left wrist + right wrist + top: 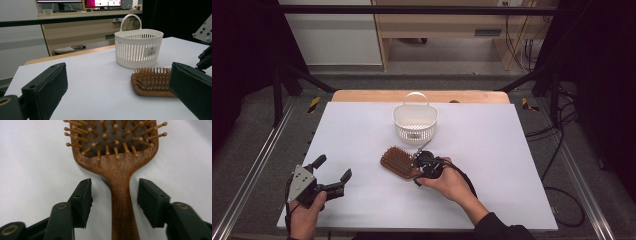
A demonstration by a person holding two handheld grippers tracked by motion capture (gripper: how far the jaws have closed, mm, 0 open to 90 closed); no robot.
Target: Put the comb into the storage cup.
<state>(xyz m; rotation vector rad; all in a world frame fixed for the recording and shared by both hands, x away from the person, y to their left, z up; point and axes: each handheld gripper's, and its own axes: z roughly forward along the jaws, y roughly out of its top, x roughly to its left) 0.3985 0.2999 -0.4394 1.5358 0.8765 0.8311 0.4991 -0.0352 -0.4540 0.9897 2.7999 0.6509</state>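
Hairbrush, brown wooden paddle type with peg bristles, lies bristles-up on white-covered bench, just in front of white slotted plastic basket. Right gripper fingers straddle its handle, half open, gaps both sides, no contact. Left gripper sits at bench's near left, well apart from brush, fingers wide open, empty.

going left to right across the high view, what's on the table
left gripper with open fingers → brown wooden bristle hairbrush → right gripper over the brush handle; the white slotted plastic basket sits farther back, above the brush
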